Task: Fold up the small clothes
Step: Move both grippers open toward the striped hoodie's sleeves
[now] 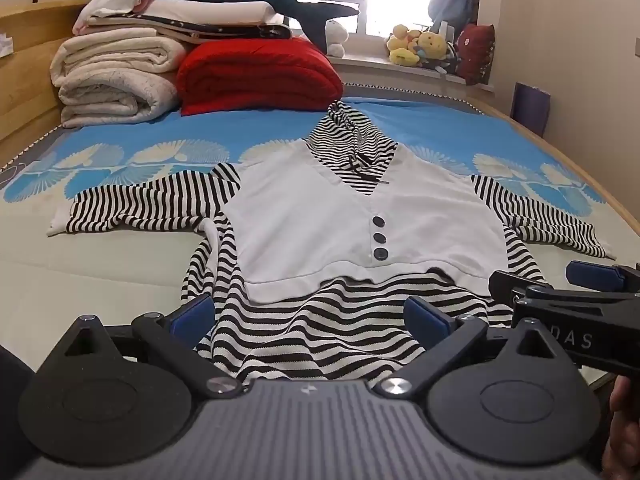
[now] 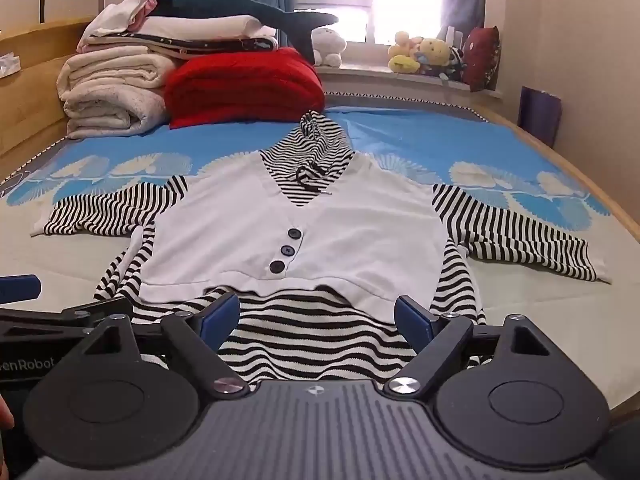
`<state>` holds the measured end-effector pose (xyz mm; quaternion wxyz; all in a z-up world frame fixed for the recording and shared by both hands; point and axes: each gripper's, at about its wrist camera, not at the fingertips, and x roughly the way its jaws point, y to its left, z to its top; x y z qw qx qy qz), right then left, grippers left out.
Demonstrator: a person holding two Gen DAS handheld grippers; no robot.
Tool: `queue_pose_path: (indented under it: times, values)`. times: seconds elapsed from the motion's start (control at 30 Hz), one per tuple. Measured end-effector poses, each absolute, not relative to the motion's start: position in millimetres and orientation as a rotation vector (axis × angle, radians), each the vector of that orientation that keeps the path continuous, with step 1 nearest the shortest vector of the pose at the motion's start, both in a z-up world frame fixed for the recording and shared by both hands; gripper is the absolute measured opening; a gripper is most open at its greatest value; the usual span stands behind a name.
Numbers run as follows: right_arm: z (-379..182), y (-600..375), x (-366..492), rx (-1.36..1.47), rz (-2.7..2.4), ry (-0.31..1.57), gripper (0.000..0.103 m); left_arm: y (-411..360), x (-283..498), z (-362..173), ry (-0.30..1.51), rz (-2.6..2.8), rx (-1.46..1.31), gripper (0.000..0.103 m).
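The hooded top (image 1: 360,220) on the bed (image 1: 100,272) is light, limp knit. My left gripper (image 1: 308,316) and right gripper (image 2: 316,316) stand released; I should pinch the striped hem (image 2: 312,332).

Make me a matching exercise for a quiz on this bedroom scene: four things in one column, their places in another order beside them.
Things:
1. Striped top
2. Red blanket
3. Toy shark
4. Yellow soft toys

Places:
A. On the windowsill
B. Spread flat on the bed, in front of both grippers
C. On top of the folded pile
D. Folded at the far end of the bed, beside the white blankets

Pairs: 1-B, 2-D, 3-C, 4-A
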<state>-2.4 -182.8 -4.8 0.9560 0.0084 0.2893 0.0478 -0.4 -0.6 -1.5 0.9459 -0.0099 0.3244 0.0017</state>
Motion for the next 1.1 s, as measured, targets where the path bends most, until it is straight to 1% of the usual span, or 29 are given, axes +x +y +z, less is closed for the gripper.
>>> queue_pose_path:
  times: [1.1]
  values:
    - [-4.5,-179.9,-1.7,0.002,0.082,0.583,0.085,-2.2,0.1,-1.7,0.663,0.002,-0.015,0.101]
